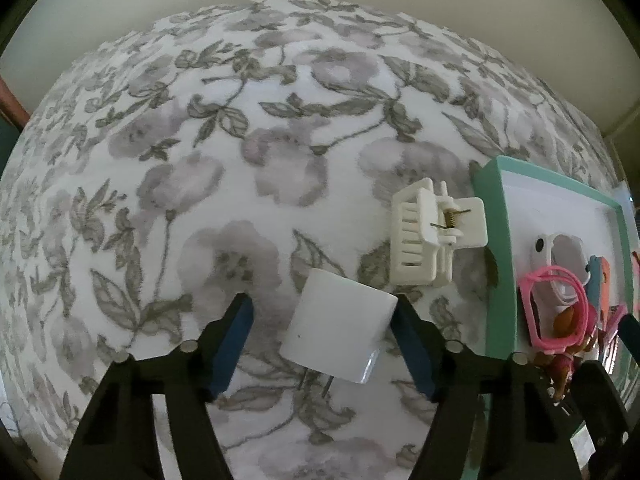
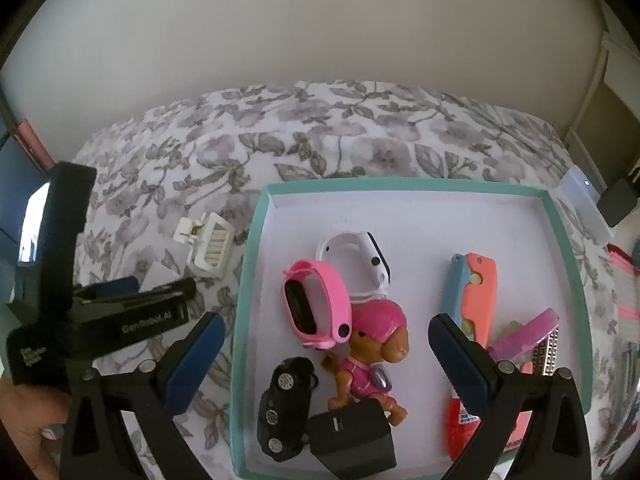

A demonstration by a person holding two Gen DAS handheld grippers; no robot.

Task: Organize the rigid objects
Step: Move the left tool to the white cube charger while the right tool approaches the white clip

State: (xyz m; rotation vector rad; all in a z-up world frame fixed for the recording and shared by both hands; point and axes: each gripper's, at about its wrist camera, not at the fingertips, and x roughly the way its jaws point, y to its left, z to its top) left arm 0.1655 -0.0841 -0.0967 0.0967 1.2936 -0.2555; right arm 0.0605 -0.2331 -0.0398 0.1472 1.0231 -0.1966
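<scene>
White charger block (image 1: 340, 340) sits between left gripper (image 1: 322, 344) fingers, right pad touching, left pad clear. Right gripper (image 2: 324, 354) wide, empty, over teal tray (image 2: 250, 264) lower centre; floral cloth (image 1: 200, 140) free upper left.

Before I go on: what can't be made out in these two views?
- Left view: whether the right pad presses the white charger; the left pad stands clear.
- Left view: tray cut off by the right edge.
- Right view: red item hidden behind the right gripper's finger.

Our left gripper (image 1: 322, 344) and right gripper (image 2: 324, 356) share one build: black angular arms, blue pads lining the jaws, round silver screws. White "GenRobot.AI" lettering marks the left gripper's black housing.
</scene>
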